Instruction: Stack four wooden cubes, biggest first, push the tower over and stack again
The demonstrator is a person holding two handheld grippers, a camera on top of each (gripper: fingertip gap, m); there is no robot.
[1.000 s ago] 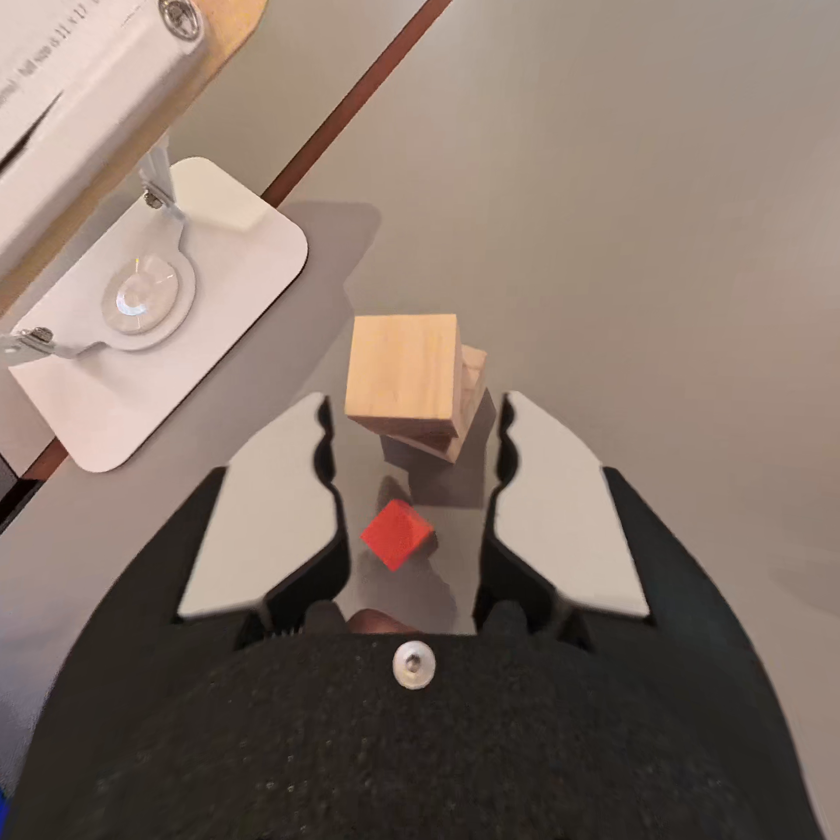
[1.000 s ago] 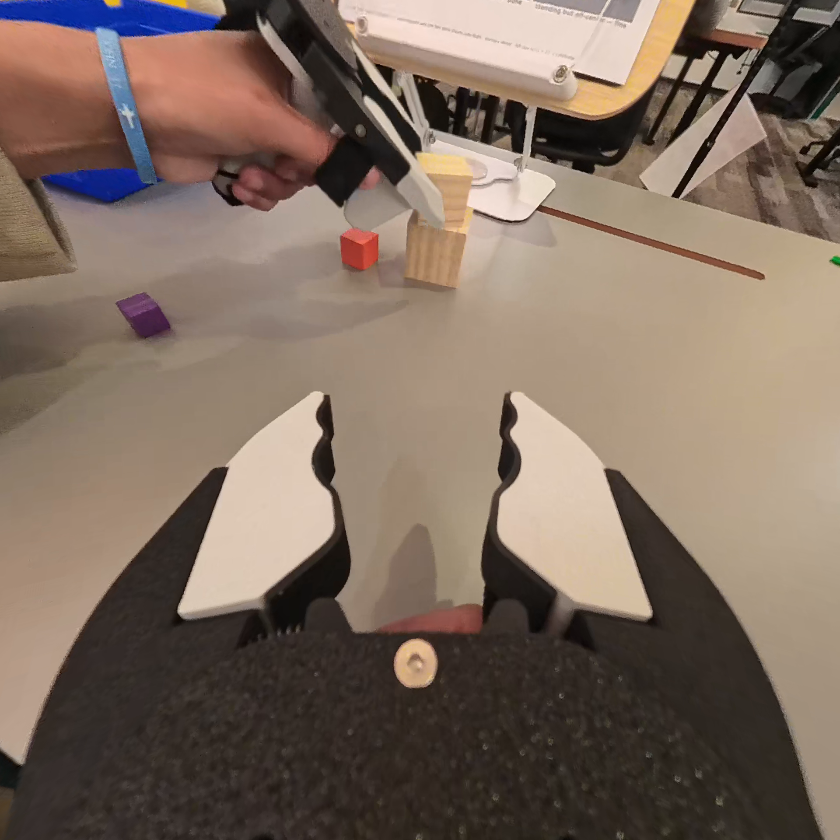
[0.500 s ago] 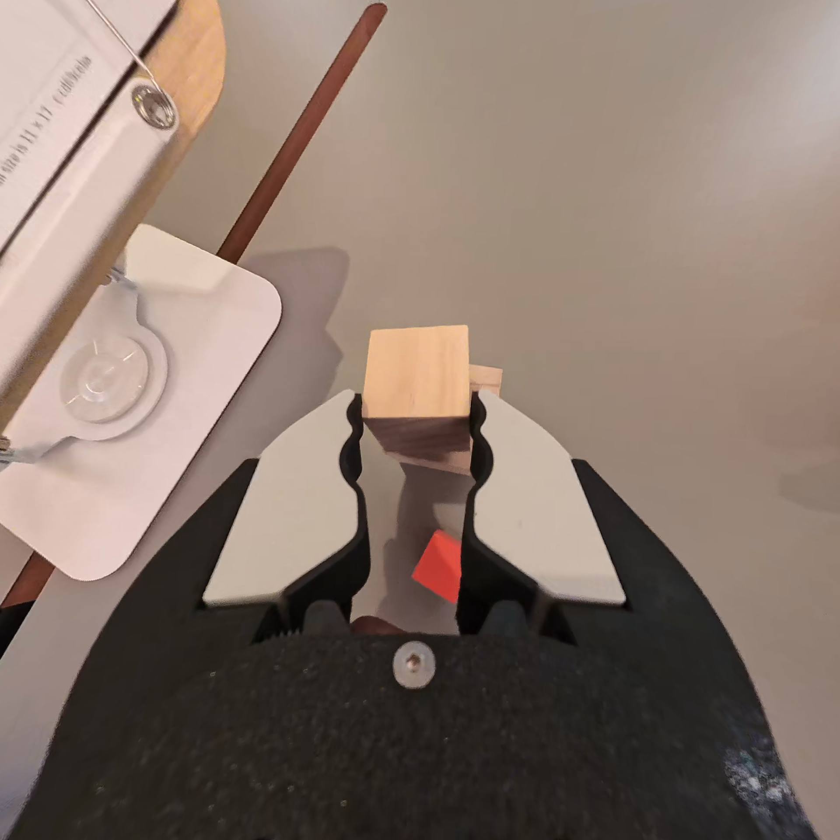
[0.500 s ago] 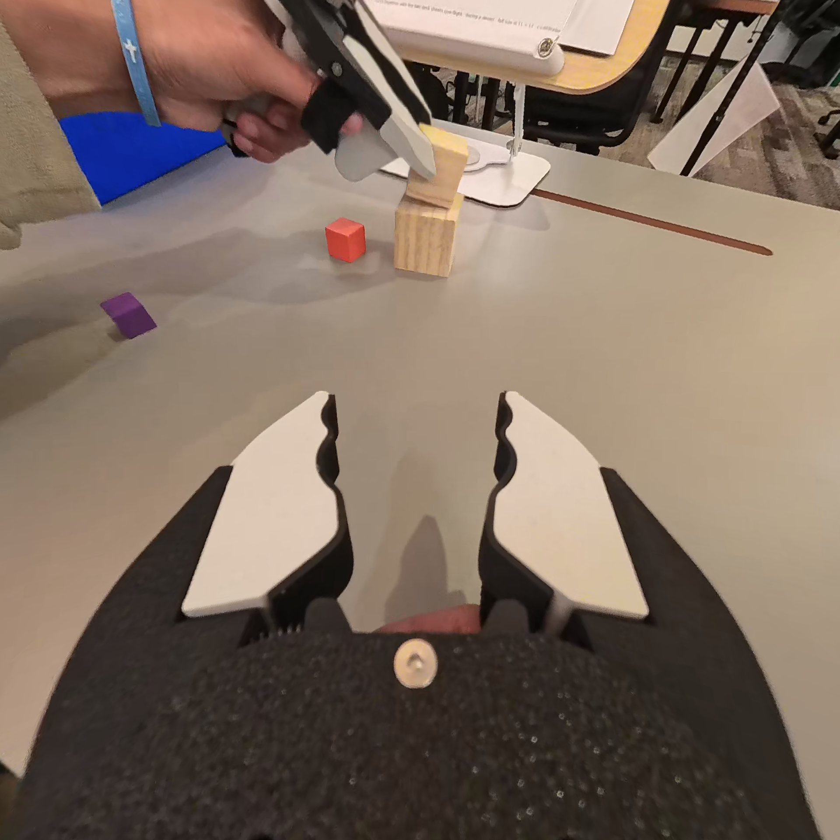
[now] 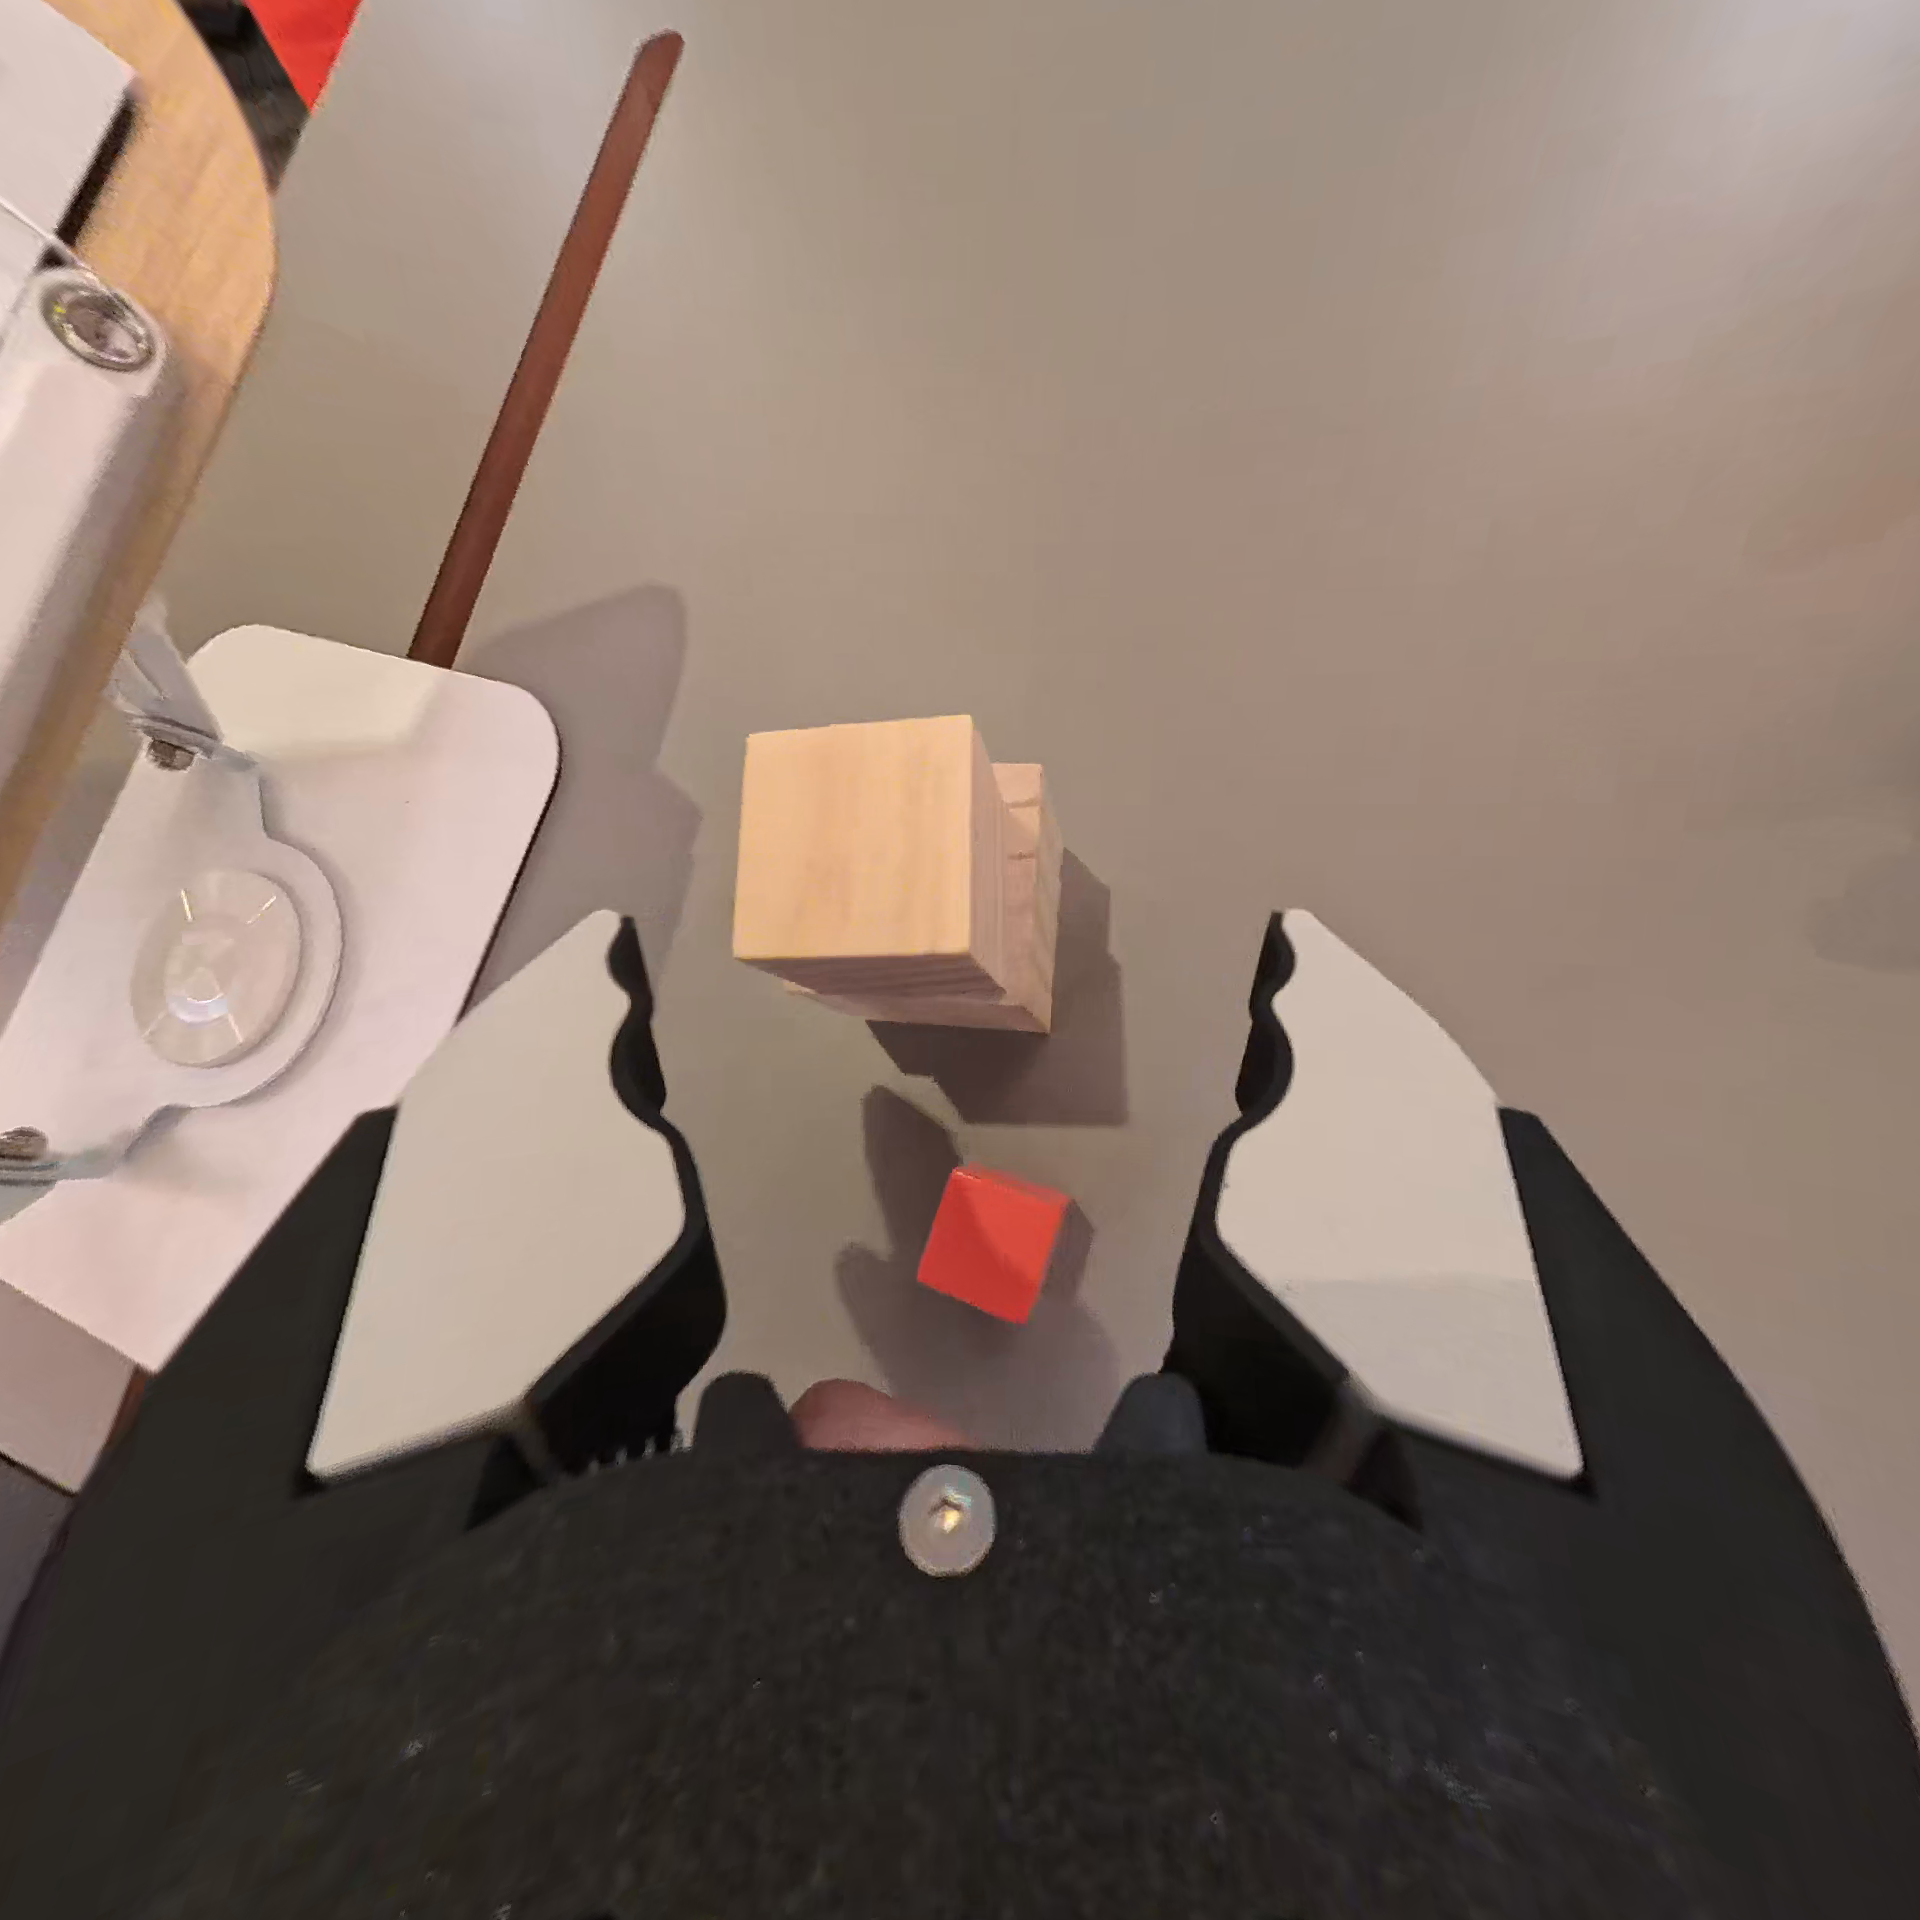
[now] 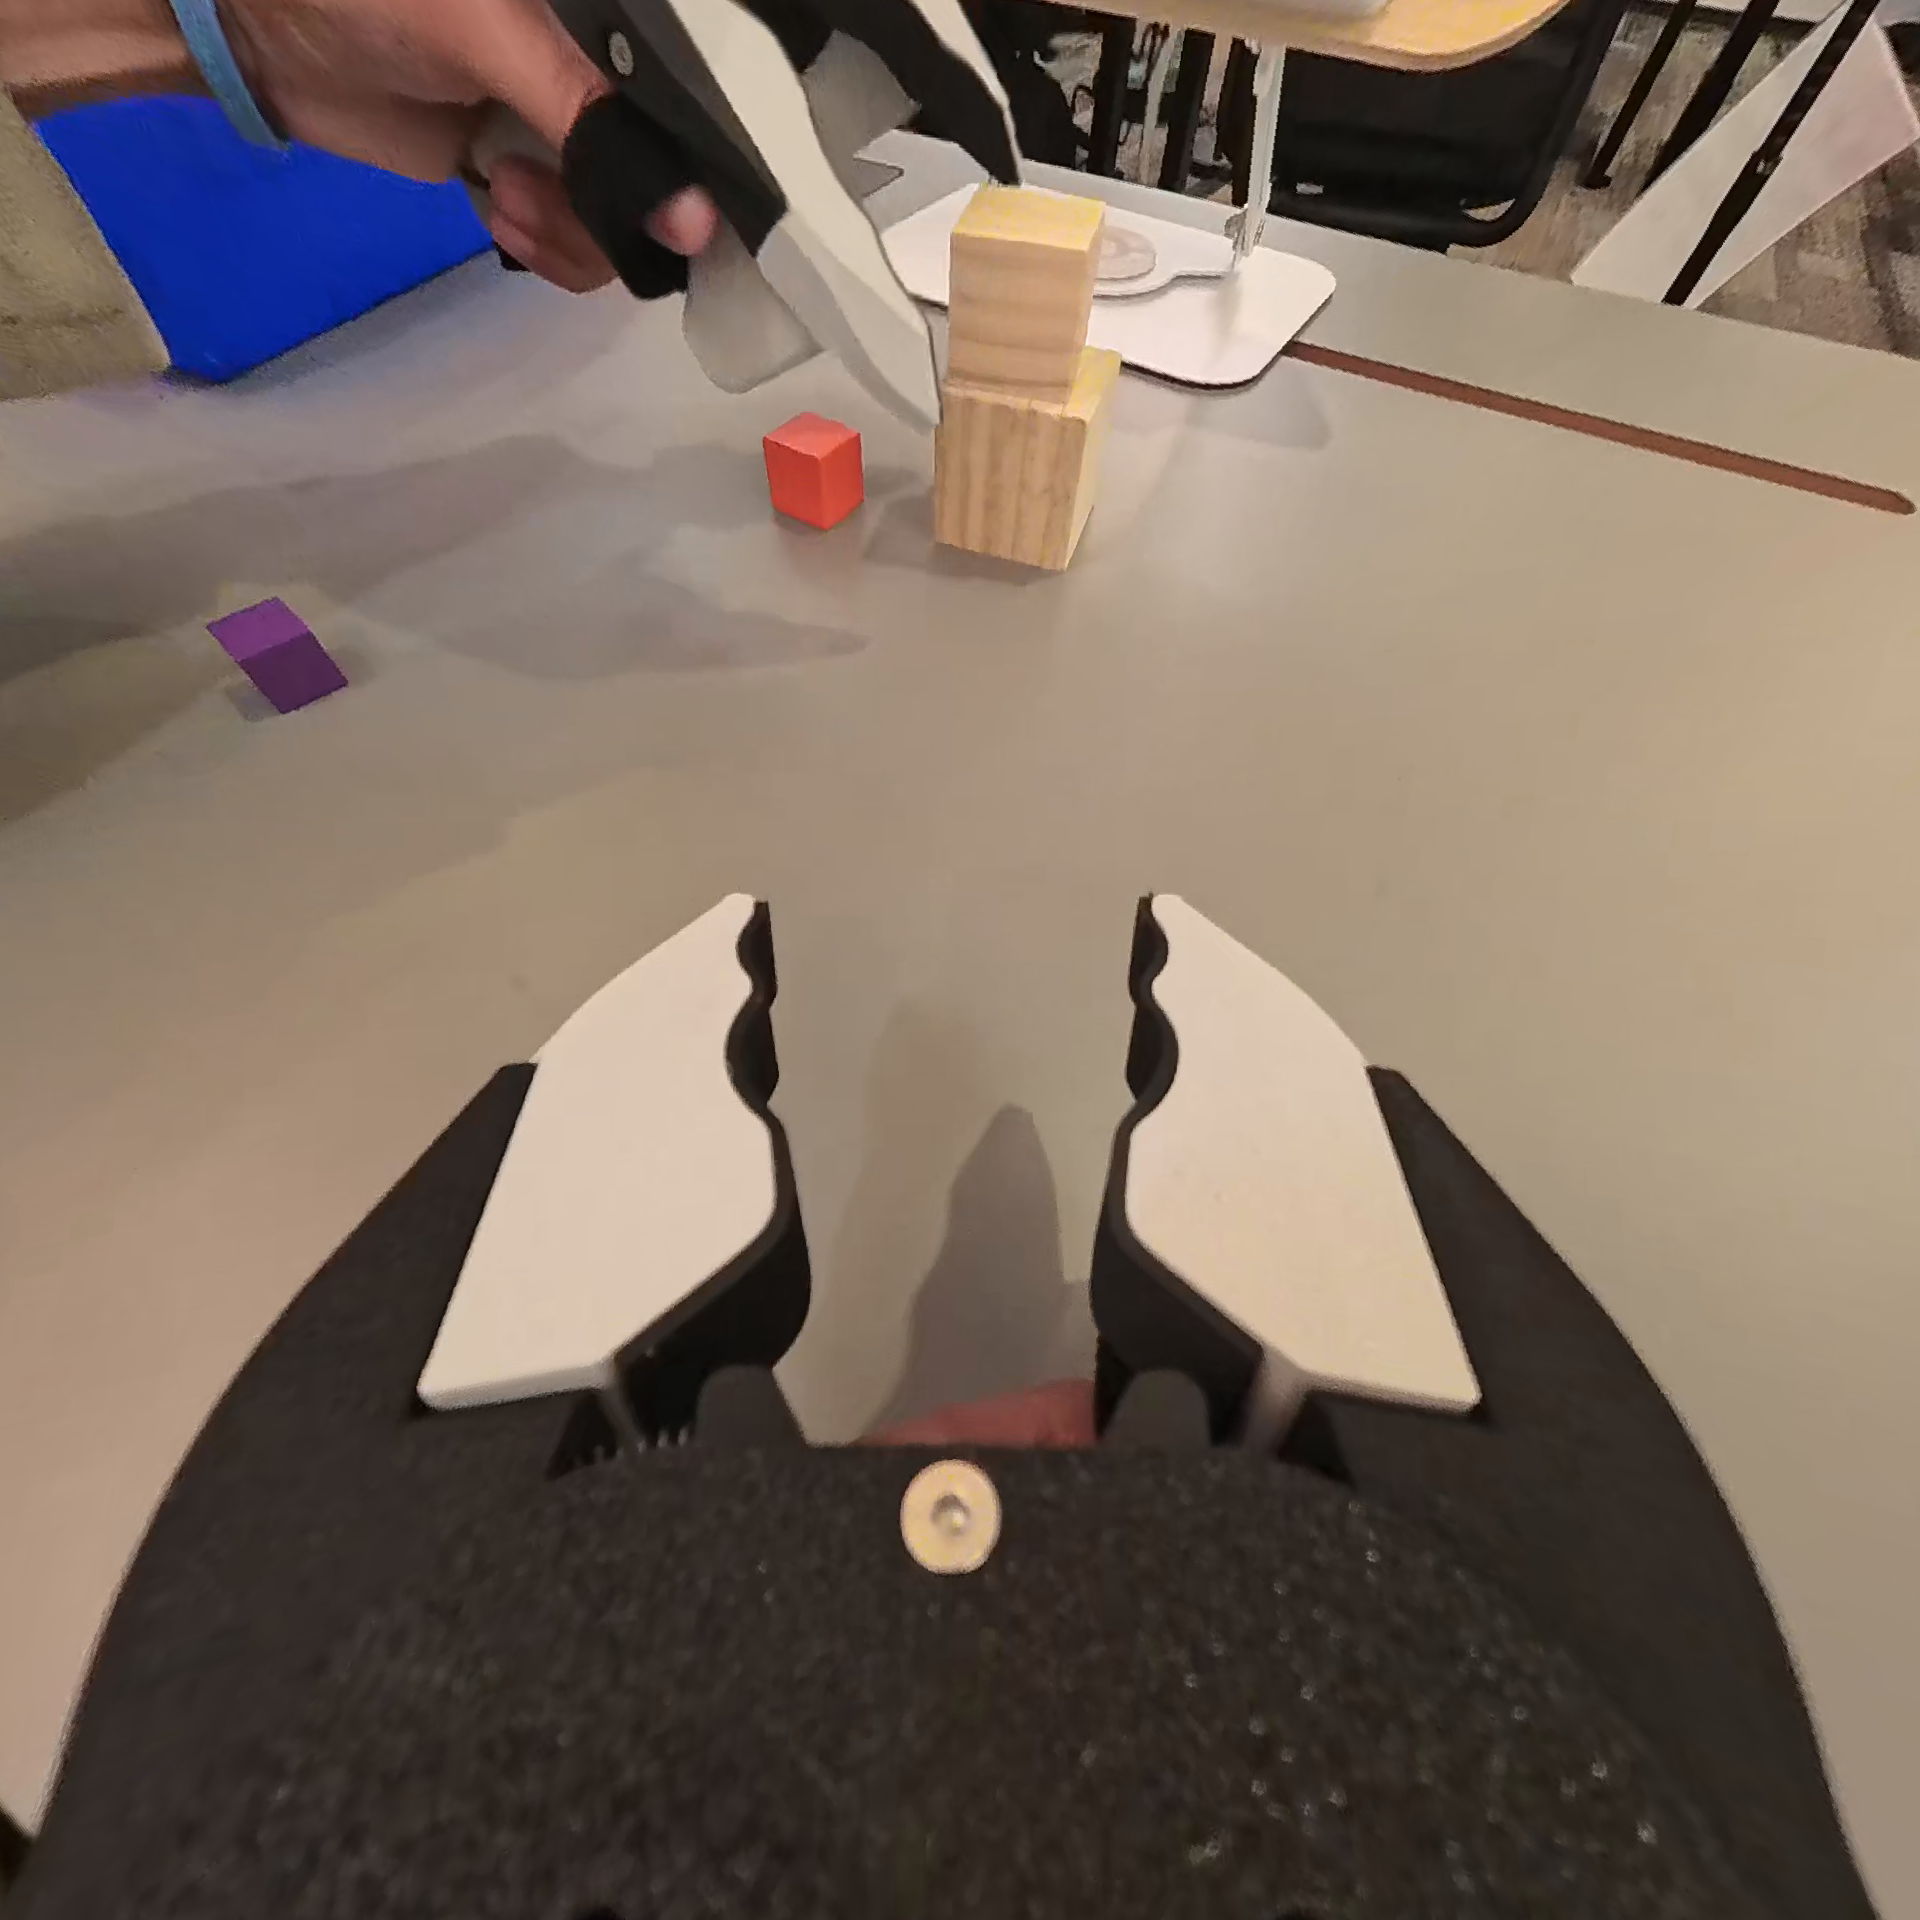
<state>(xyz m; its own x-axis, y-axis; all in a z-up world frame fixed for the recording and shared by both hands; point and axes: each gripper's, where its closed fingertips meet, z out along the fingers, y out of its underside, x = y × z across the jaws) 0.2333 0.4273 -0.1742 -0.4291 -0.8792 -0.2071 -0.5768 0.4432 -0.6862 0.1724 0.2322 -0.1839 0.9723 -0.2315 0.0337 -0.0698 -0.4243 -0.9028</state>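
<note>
Your right gripper [image 6: 951, 997] hangs low over bare grey worktop [image 6: 1351, 779], fingers apart and empty. Farther off, the purple cube [image 6: 275, 655] lies alone to the left, well apart from the rest. Beyond it the red cube [image 6: 812, 468] sits just beside the two-cube pine stack [image 6: 1023, 374]; the top pine cube is offset to one side. Your left gripper [image 5: 951, 997] hovers above the stack, fingers wide apart, holding nothing. Two cubes are placed; red looks next, needing a centred grip. Behind stand a white stand base [image 6: 1226, 301], a blue bin [image 6: 249, 239] and chair legs.
</note>
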